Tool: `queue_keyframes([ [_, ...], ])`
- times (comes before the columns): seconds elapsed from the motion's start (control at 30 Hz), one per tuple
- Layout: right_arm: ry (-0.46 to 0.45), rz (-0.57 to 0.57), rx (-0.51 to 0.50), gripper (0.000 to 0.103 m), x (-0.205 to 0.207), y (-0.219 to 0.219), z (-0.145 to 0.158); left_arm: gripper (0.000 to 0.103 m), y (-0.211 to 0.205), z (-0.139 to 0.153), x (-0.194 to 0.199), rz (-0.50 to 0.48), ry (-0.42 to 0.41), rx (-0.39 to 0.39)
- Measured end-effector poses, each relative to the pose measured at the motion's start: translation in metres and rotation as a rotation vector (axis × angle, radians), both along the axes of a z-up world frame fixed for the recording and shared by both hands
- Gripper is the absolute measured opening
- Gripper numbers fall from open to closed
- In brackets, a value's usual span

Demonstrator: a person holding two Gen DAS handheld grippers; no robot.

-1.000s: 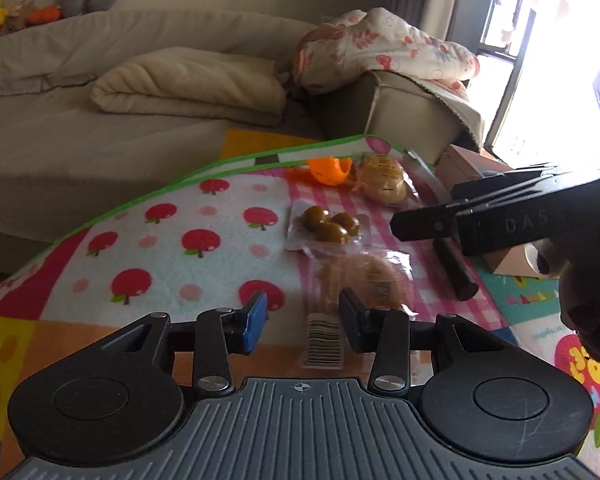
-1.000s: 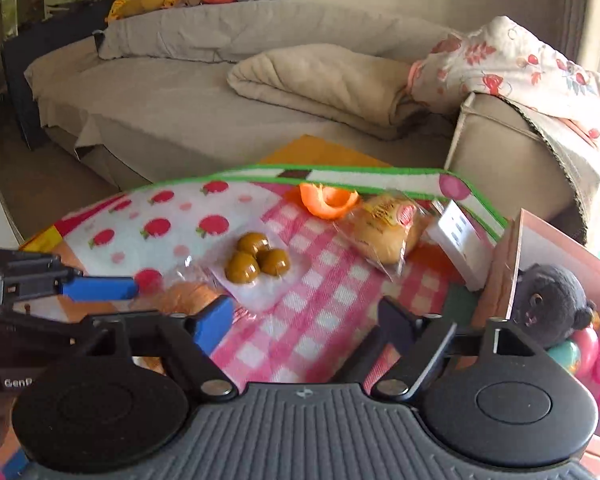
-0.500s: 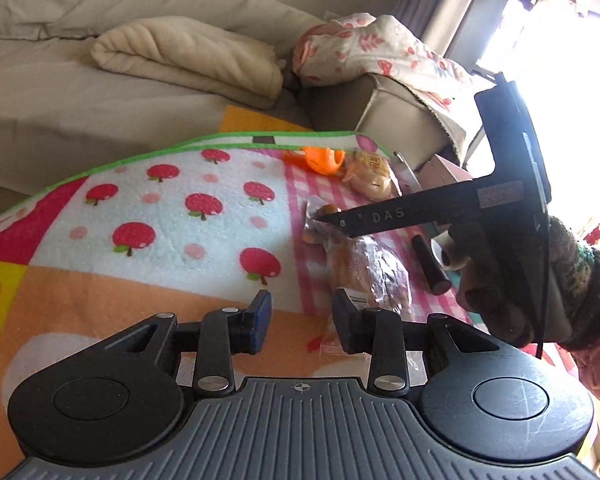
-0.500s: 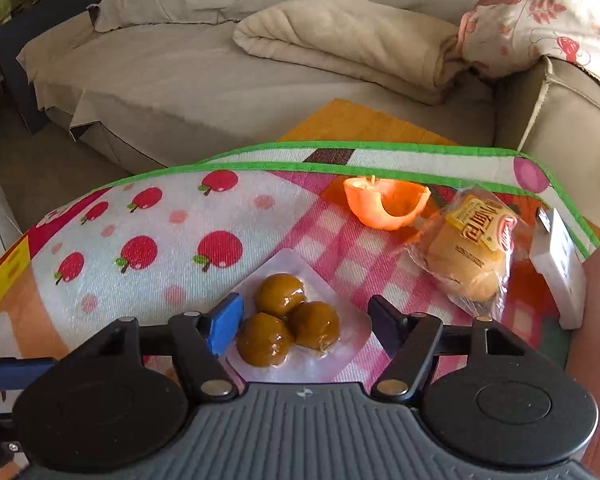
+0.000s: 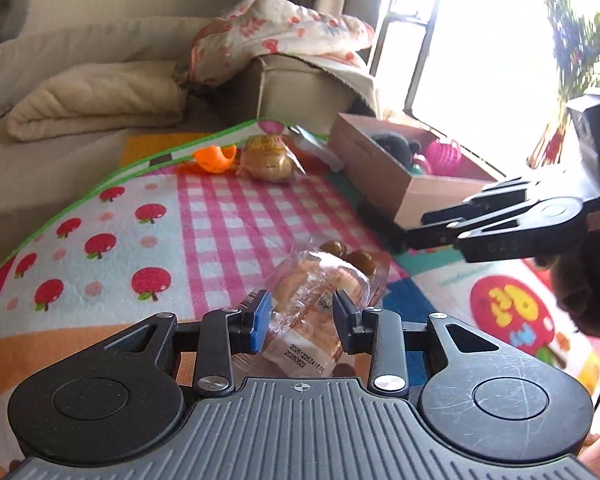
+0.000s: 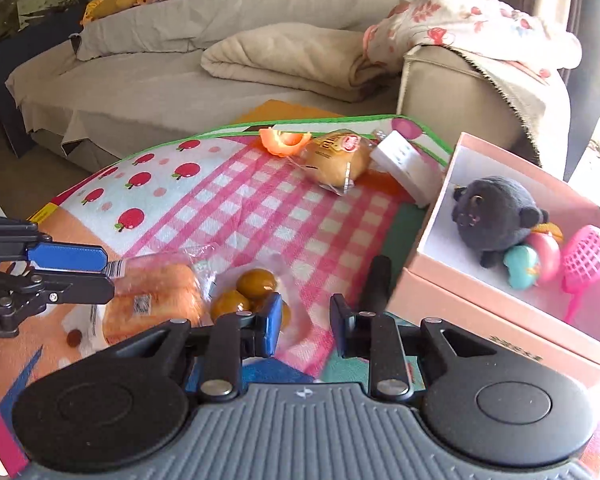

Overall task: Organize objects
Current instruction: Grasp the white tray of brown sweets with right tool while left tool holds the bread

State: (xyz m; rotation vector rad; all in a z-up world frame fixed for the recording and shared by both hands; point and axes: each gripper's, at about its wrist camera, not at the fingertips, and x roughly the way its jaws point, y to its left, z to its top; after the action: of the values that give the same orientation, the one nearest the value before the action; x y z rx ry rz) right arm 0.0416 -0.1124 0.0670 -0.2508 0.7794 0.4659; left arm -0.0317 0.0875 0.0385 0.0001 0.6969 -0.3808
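My left gripper has its pads on both sides of a clear-wrapped bread pack that lies on the play mat; it shows from the side in the right wrist view beside that pack. My right gripper is open and empty, low over the clear pouch of brown balls, which also shows in the left wrist view. It appears at the right in the left wrist view. A second wrapped bun and an orange toy lie at the mat's far edge.
A pink open box at the right holds a dark plush toy, small toys and a pink net scoop. A black cylinder lies against the box. A white flat box lies by the bun. A sofa stands behind.
My left gripper moved forward and right until the bread pack sits between its pads. My right gripper pulled back and right; the pouch of brown balls now lies nearer the pink box.
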Motion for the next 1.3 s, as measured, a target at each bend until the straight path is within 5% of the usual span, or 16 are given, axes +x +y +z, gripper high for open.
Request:
queue_keyframes([
  [0.13, -0.037, -0.020, -0.011, 0.064, -0.019, -0.026, -0.007, 0.044, -0.021, -0.004, -0.002, -0.022, -0.058, 0.123],
  [0.37, -0.041, -0.065, 0.003, 0.066, -0.027, -0.043, -0.018, 0.071, -0.021, -0.007, 0.011, -0.003, -0.078, 0.164],
  [0.5, -0.041, -0.044, 0.063, 0.066, -0.024, -0.037, -0.013, 0.071, -0.021, -0.008, 0.008, -0.075, 0.001, 0.118],
  [0.67, -0.067, 0.034, 0.053, 0.071, -0.030, -0.016, -0.012, 0.069, -0.038, -0.024, 0.004, -0.138, 0.019, 0.201],
  [0.83, -0.104, 0.090, -0.022, 0.072, -0.038, -0.001, -0.018, 0.064, -0.013, -0.010, 0.010, 0.005, -0.029, 0.115],
  [1.0, -0.101, 0.152, 0.005, 0.072, -0.026, 0.023, -0.019, 0.062, 0.026, 0.008, 0.017, 0.183, -0.048, -0.026],
  [1.17, -0.098, 0.186, -0.001, 0.084, 0.007, 0.058, -0.030, 0.062, 0.034, 0.003, 0.014, 0.203, -0.017, -0.068],
  [1.3, 0.024, 0.148, 0.038, 0.082, 0.029, 0.055, -0.044, 0.062, 0.035, -0.004, 0.008, 0.193, 0.007, -0.069],
])
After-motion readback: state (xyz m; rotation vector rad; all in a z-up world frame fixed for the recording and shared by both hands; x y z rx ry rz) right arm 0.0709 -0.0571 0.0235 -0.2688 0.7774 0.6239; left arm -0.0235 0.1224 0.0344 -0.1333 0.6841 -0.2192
